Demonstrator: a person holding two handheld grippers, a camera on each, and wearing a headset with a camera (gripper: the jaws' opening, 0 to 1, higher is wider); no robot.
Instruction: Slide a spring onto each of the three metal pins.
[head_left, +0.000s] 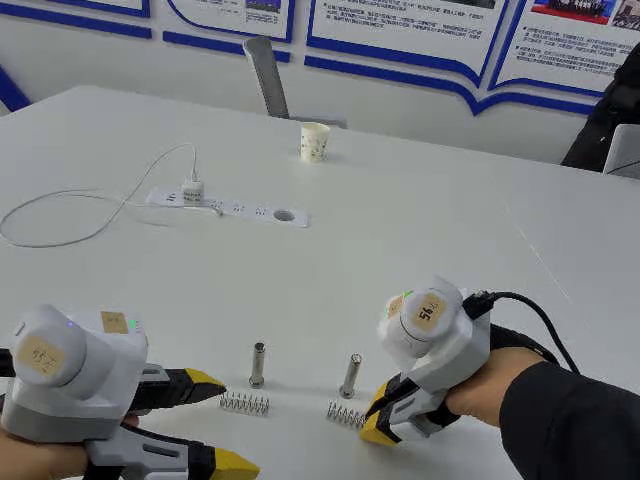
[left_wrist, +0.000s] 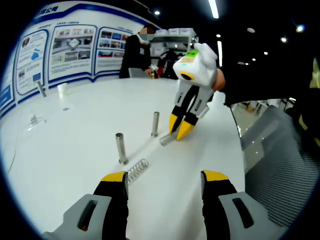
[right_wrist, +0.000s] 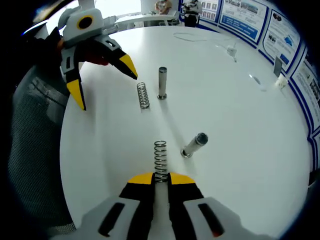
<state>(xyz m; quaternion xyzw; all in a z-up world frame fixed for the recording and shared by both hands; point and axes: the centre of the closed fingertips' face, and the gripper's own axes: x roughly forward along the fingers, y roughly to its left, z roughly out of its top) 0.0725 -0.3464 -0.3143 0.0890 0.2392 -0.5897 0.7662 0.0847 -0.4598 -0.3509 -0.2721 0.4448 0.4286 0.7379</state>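
On the white tabletop (head_left: 420, 240): no spring is seated yet, and the first pick-up is in hand.

Two upright cylindrical steel pins are visible, the left pin (head_left: 258, 363) and the right pin (head_left: 351, 375); both are bare, and a third pin cannot be located. Two coiled wire springs lie flat on the surface: the left spring (head_left: 245, 403) just beside the left pin's base, and the right spring (head_left: 343, 412) just beside the right pin's base. The right gripper (right_wrist: 160, 178), black with yellow tips, has its jaws clamped on the near end of the right spring, which appears to lie on the table. The left gripper (head_left: 220, 420) has its jaws spread wide, holding nothing, near the left spring. Judgement: every spring placement is outstanding; lifting the gripped spring over the right pin comes first.
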